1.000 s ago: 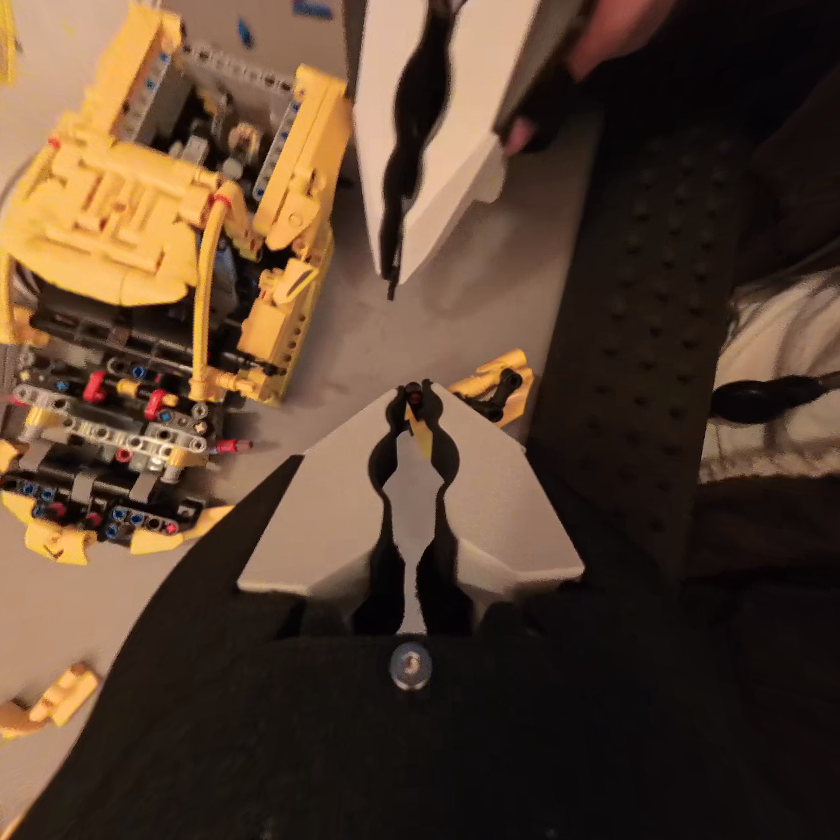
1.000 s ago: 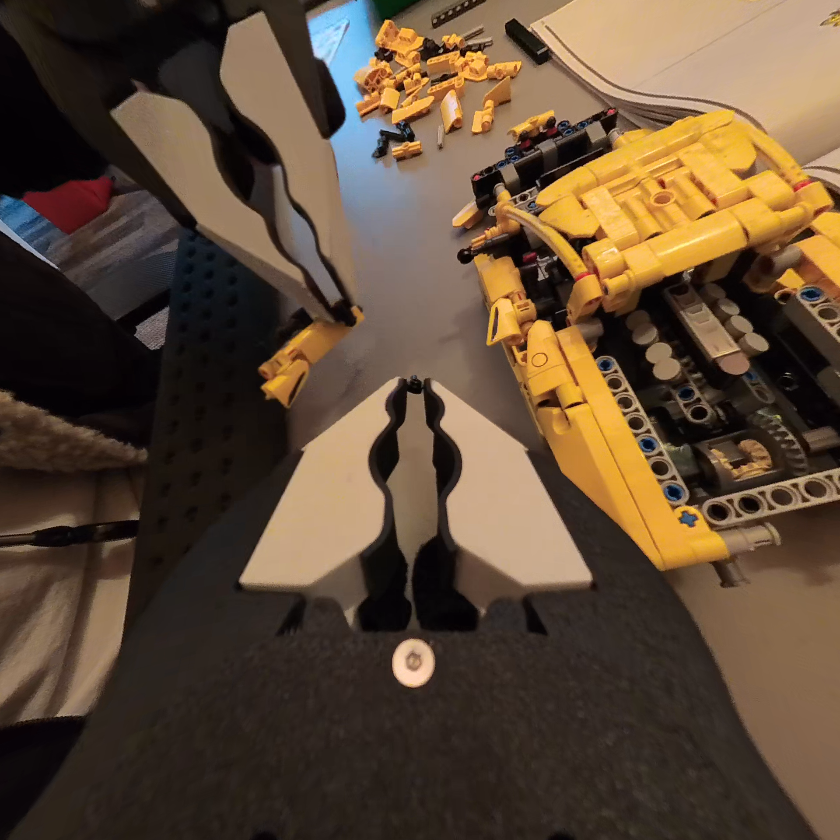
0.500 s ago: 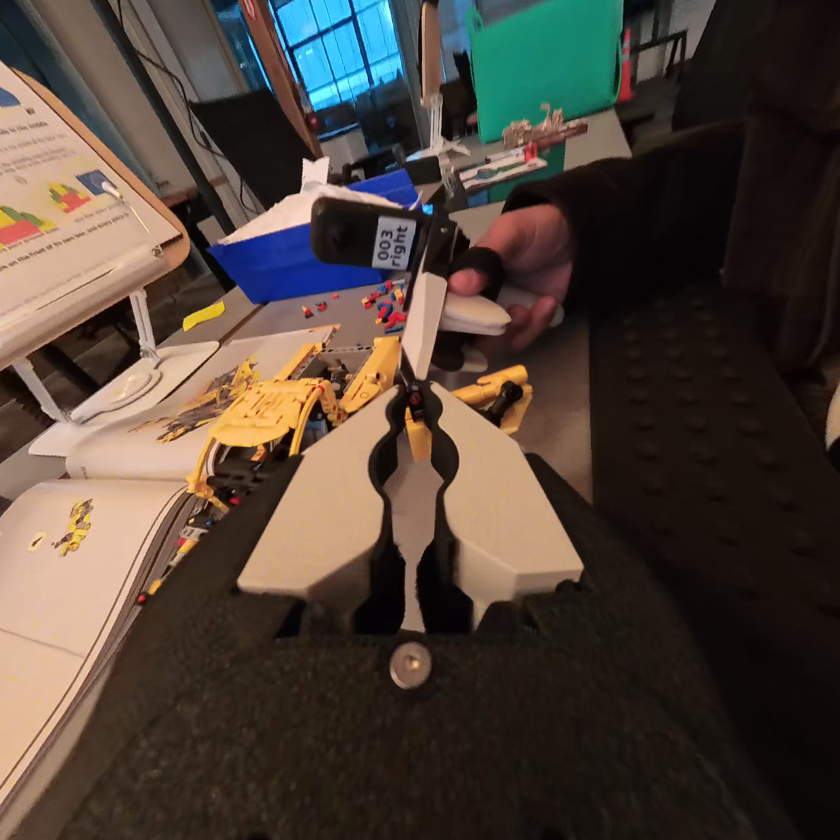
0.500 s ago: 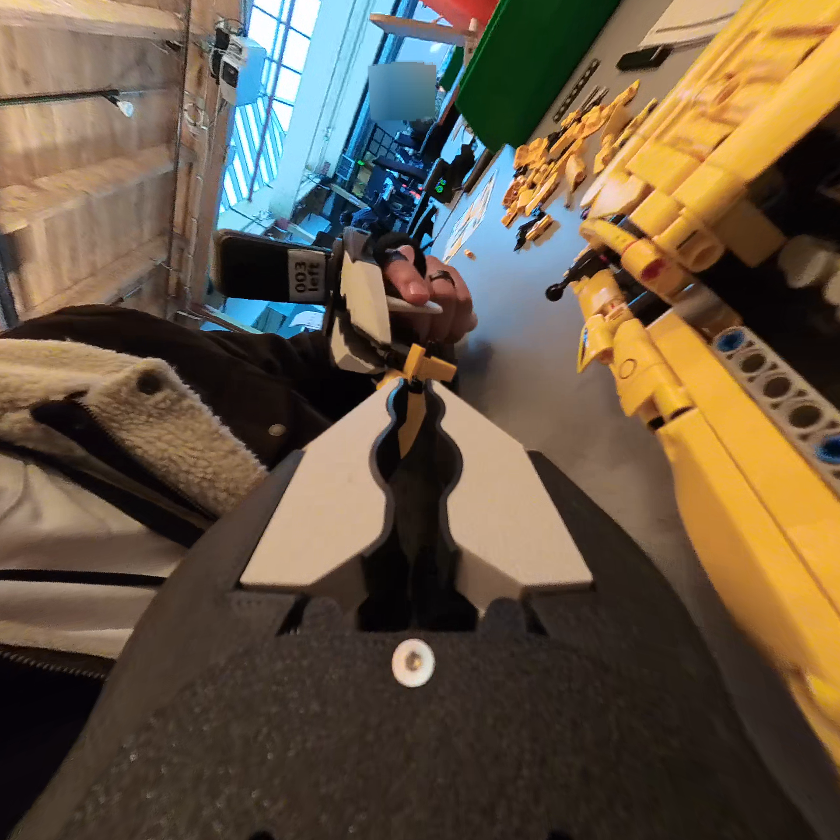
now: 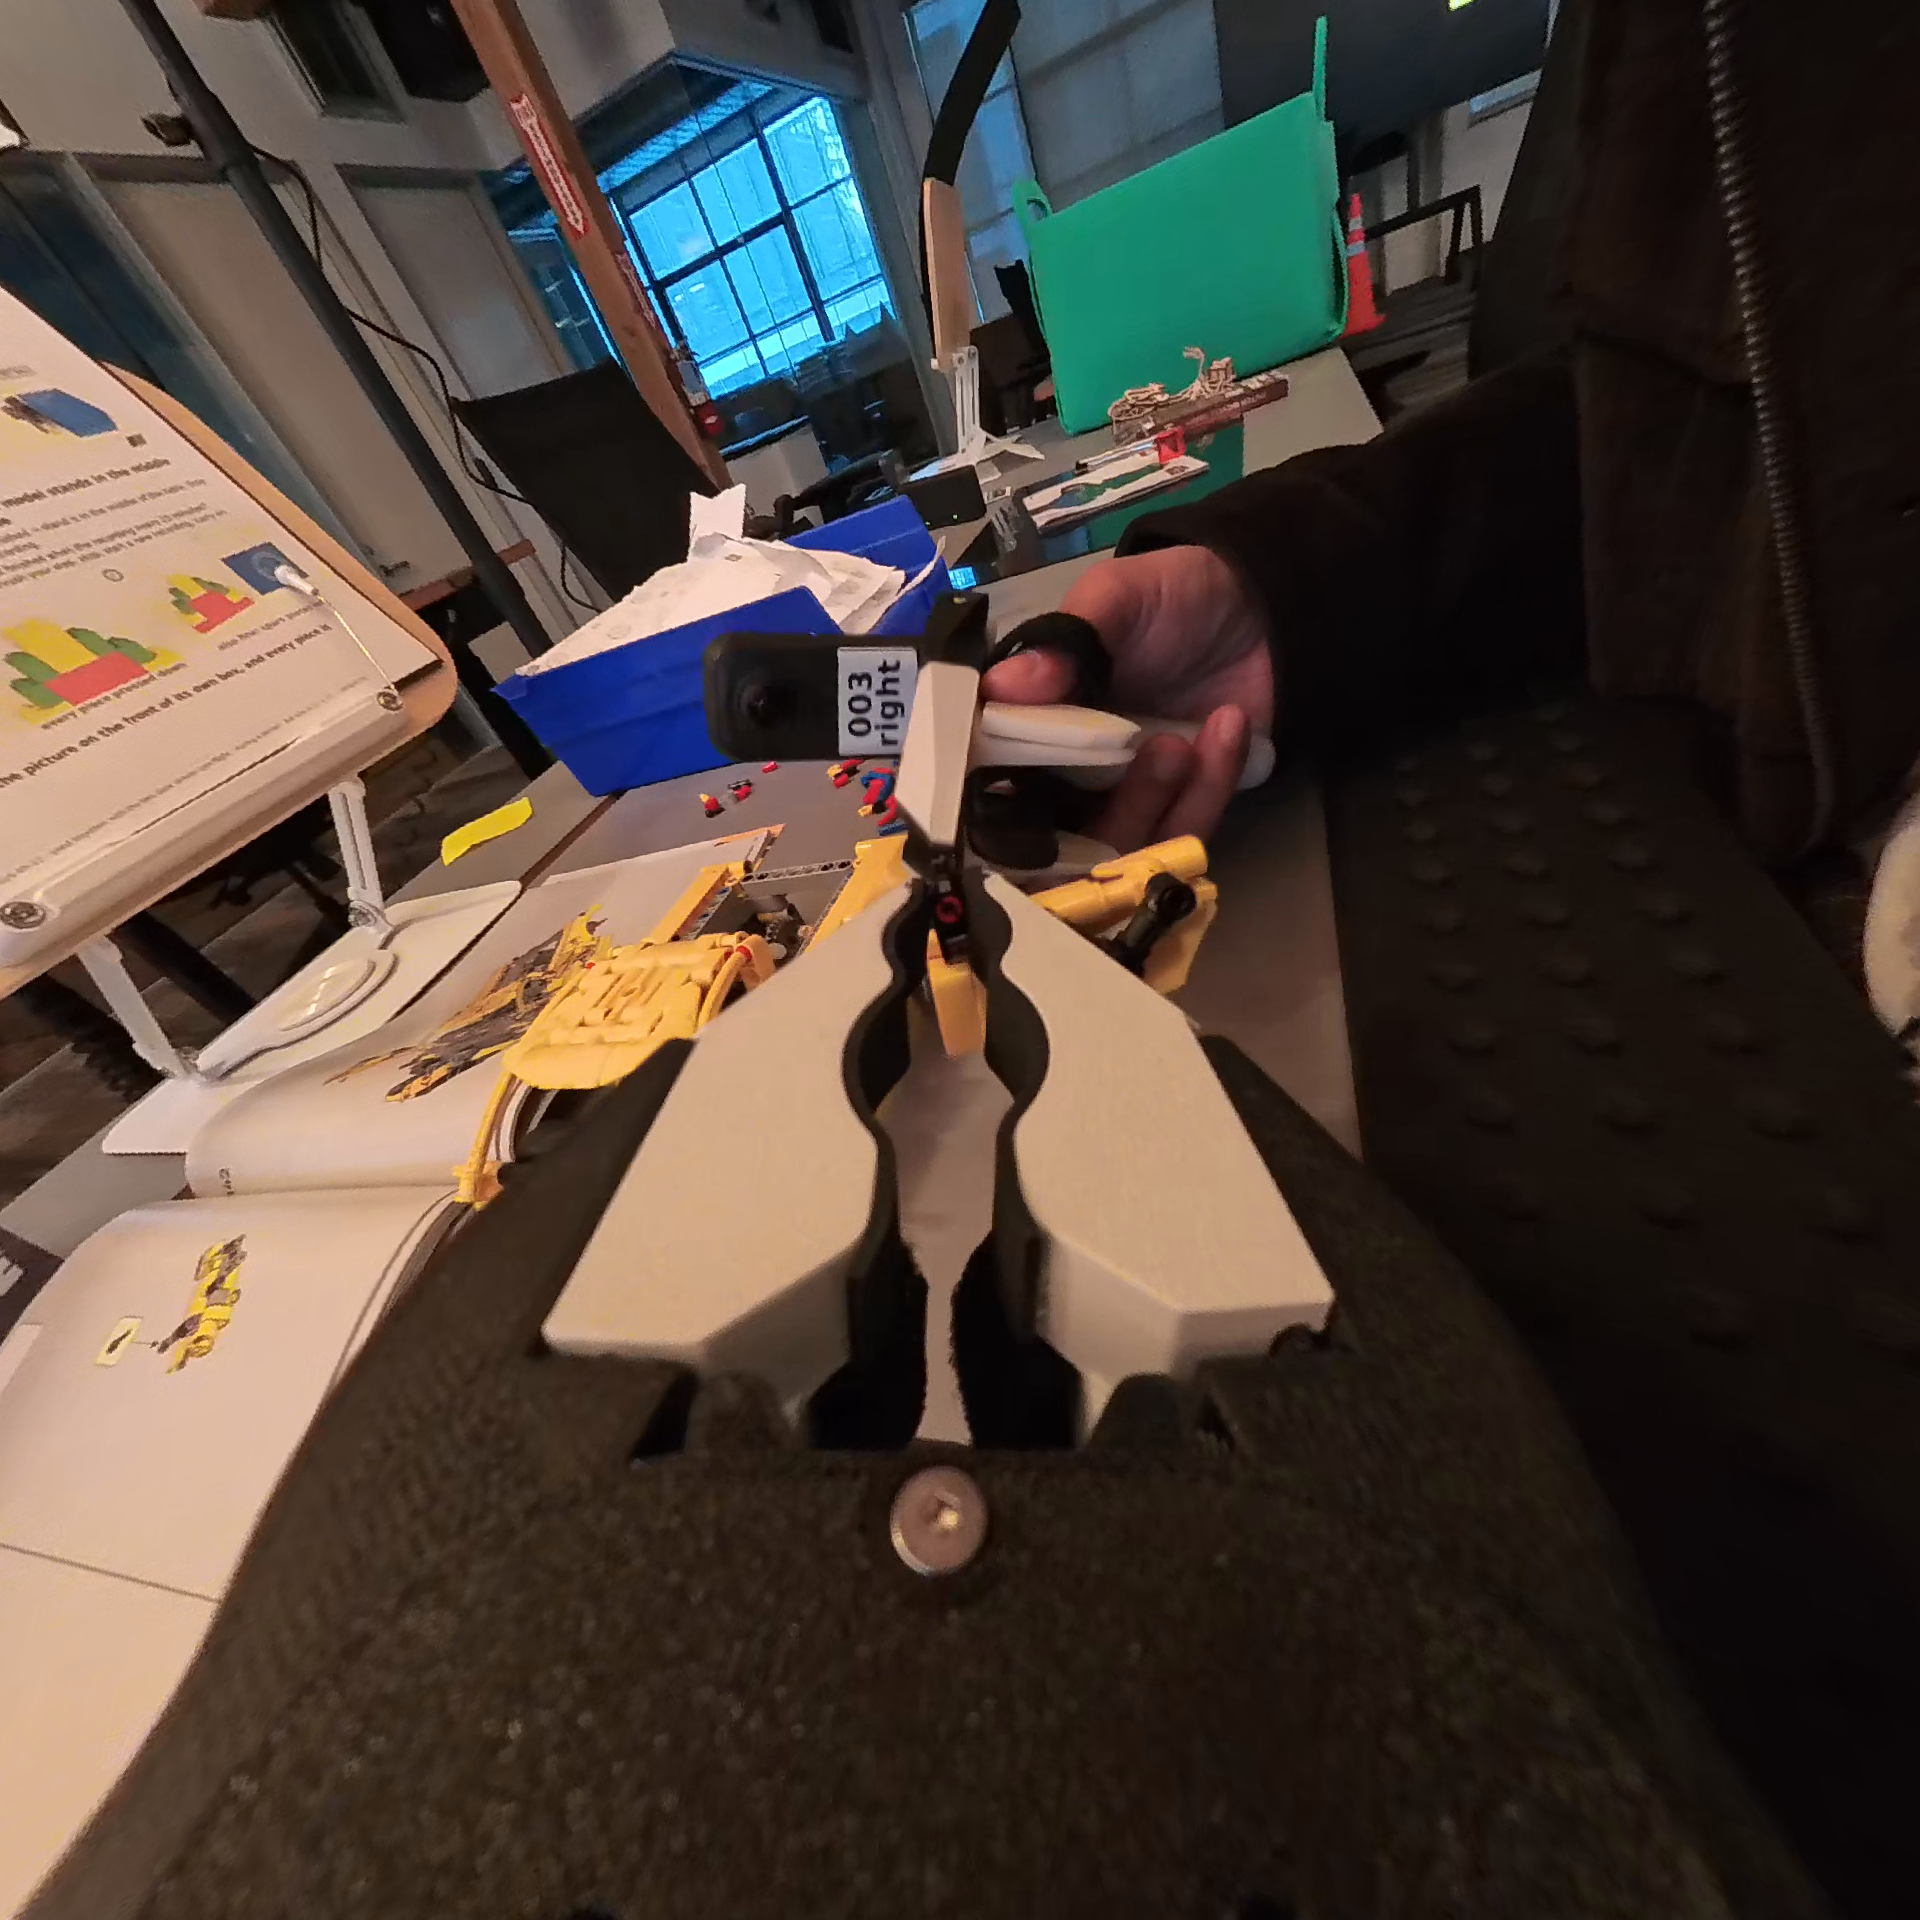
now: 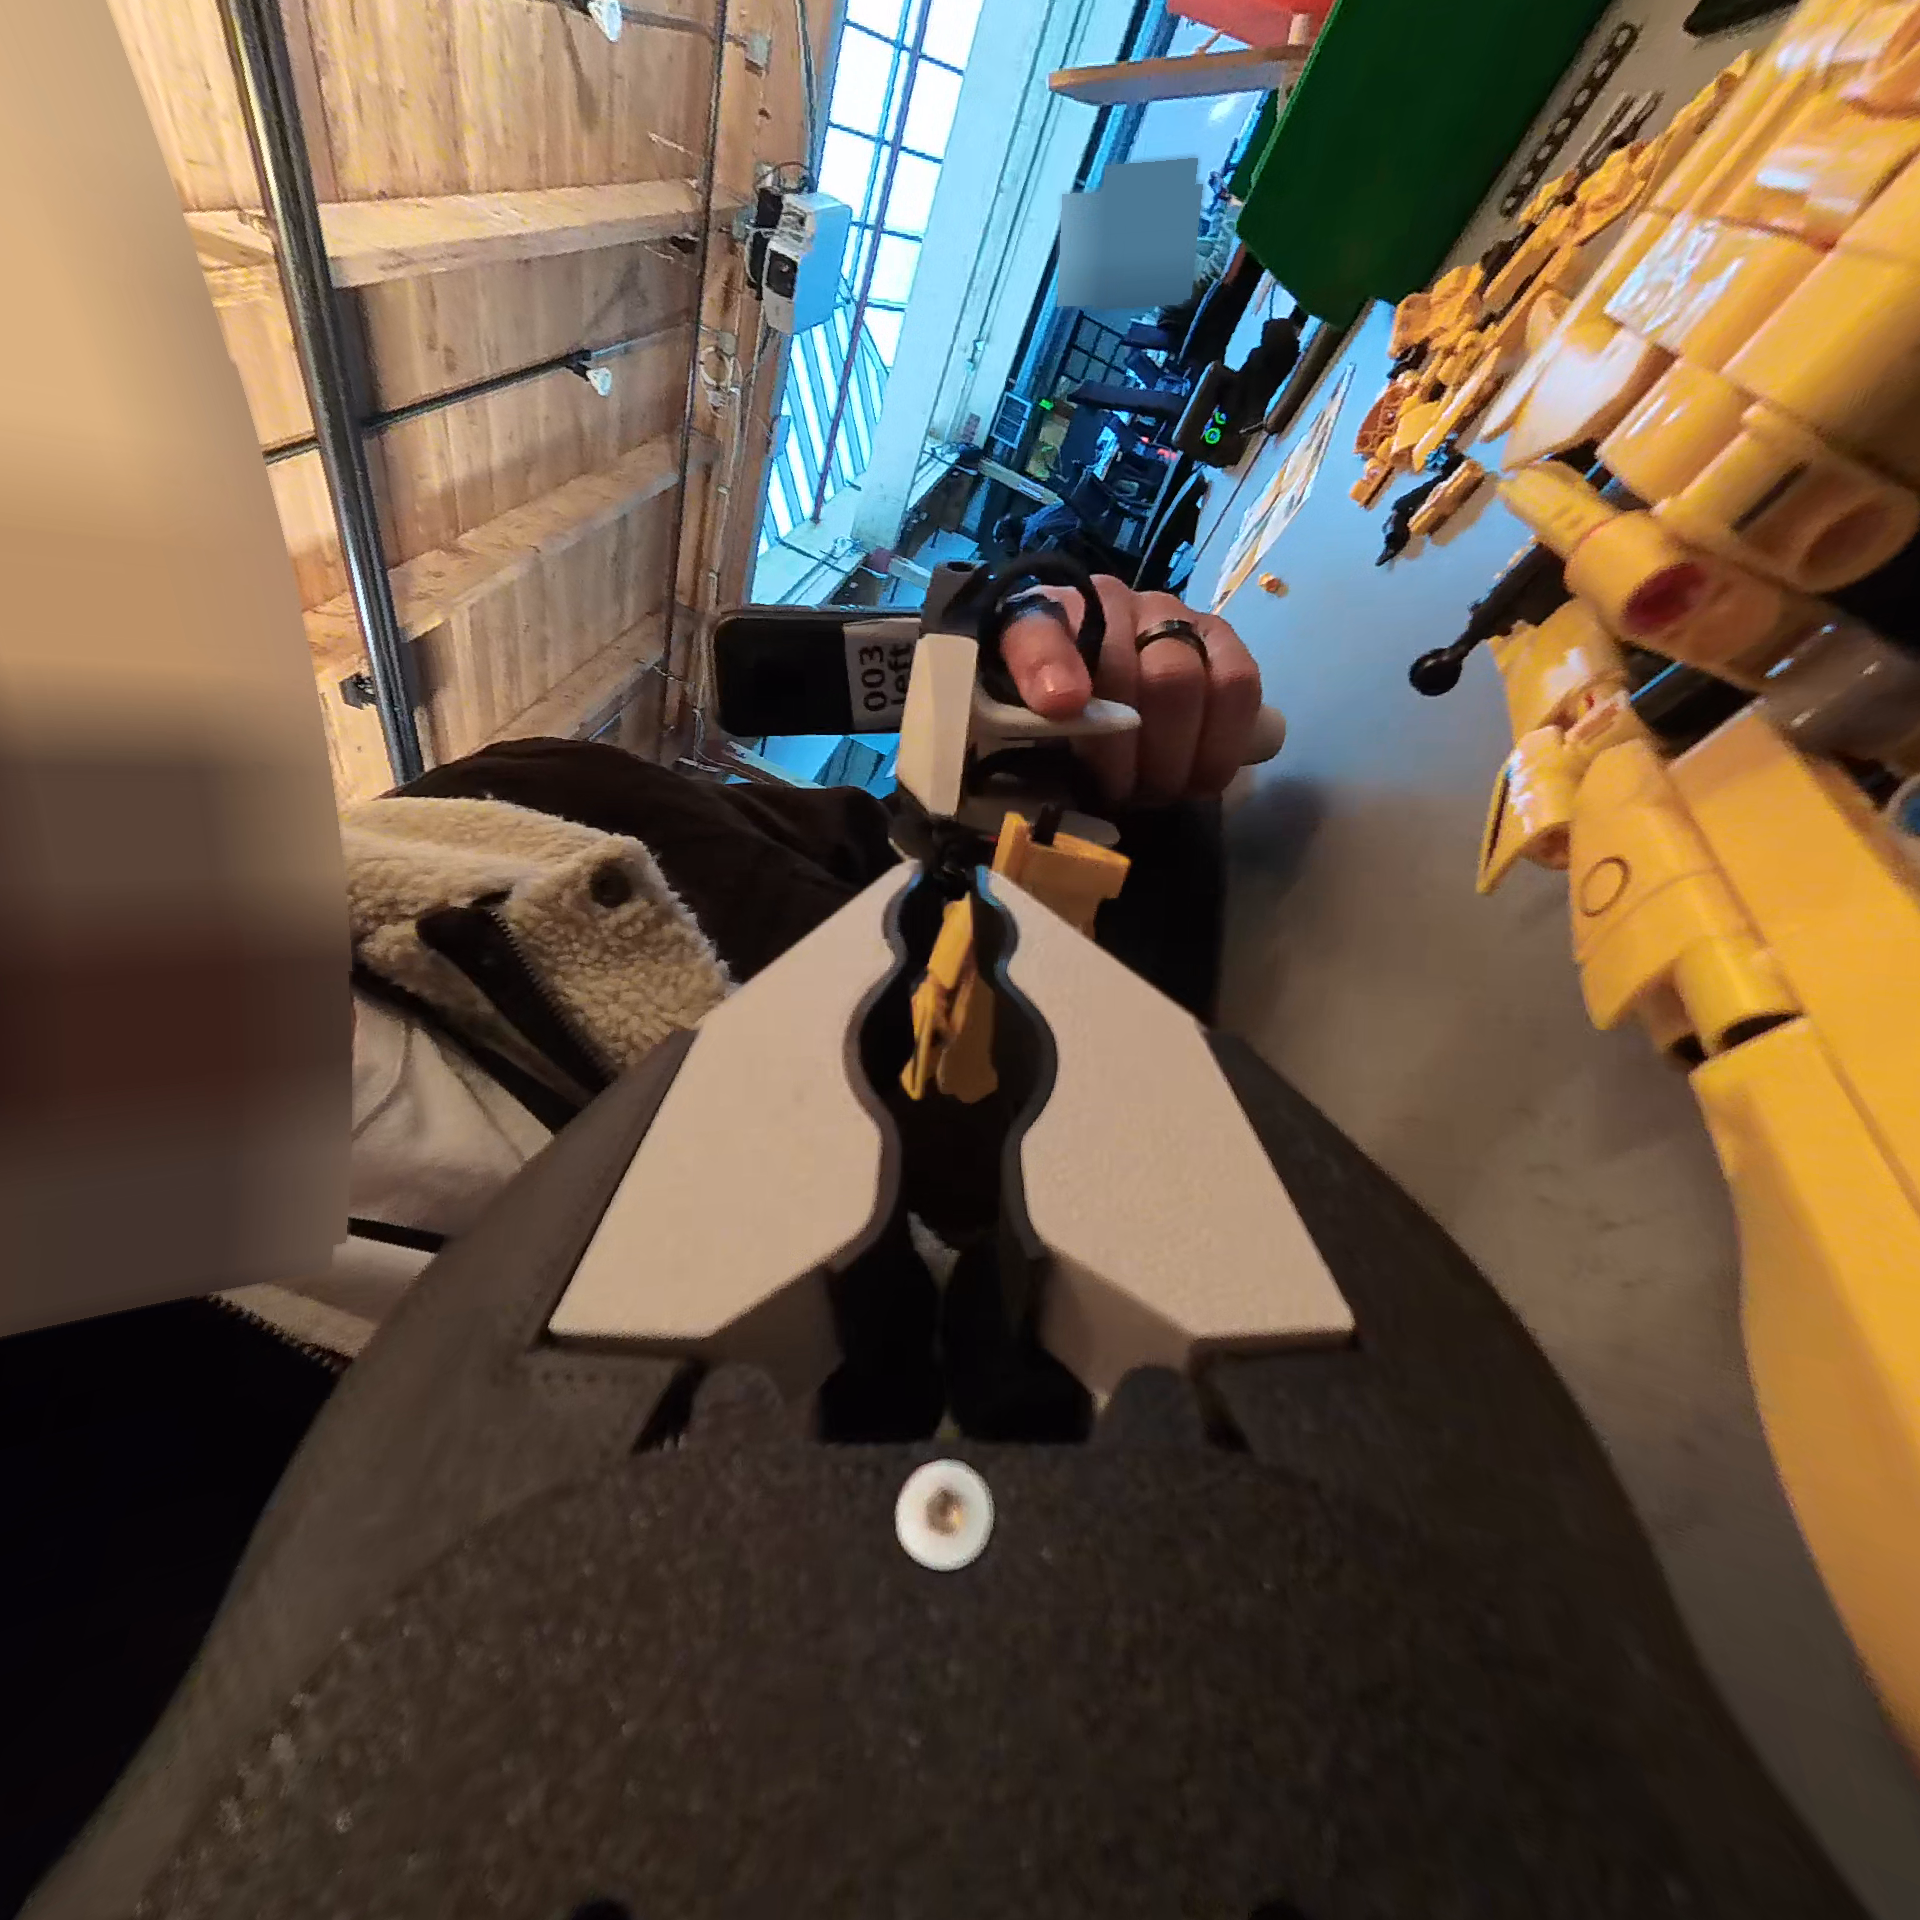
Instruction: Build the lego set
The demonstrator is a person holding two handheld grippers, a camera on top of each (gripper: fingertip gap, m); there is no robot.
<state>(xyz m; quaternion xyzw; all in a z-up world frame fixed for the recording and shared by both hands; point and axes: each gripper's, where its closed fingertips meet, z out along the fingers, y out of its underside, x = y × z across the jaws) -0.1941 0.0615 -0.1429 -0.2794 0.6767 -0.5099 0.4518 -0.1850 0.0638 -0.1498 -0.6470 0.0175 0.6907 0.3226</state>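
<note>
Poster board [image 5: 156,613]: far left in the left wrist view, tilted on a white stand, printed with coloured brick drawings.
Instruction book [image 5: 156,1382]: open on the counter [image 5: 1262,997], lower left of that view, partly under the model.
Yellow lego model [image 5: 634,997]: on the counter just beyond the book, low and car-like, black beams inside; in the right wrist view close along the right edge [image 6: 1714,727].
Blue bin [image 5: 665,686]: behind the model, filled with white paper.
Left gripper [image 5: 948,920]: jaws clamped on a small yellow piece [image 5: 956,997] with a red pin at its top; held in the air above the counter edge, tips pointing at the other tool. Seen also from the right wrist view [image 6: 940,826], gripped by a hand [image 6: 1143,696] with a dark ring.
Right gripper [image 6: 948,883]: jaws closed to a narrow gap with the same yellow piece [image 6: 951,1013] hanging inside it; cannot tell for sure whether pinching it. In the left wrist view [image 5: 940,847], edge-on, tips meeting the left tips at the red pin.
Second yellow part [image 5: 1132,899]: just right of the meeting tips, with a black connector; whether resting on the counter, cannot tell.
Loose yellow parts [image 6: 1434,457]: small heap on the counter far back in the right wrist view.
Green bag [image 5: 1184,281]: upright on a farther table, upper right.
Dark sleeve [image 5: 1403,582]: over the right hand [image 5: 1164,675], right side.
</note>
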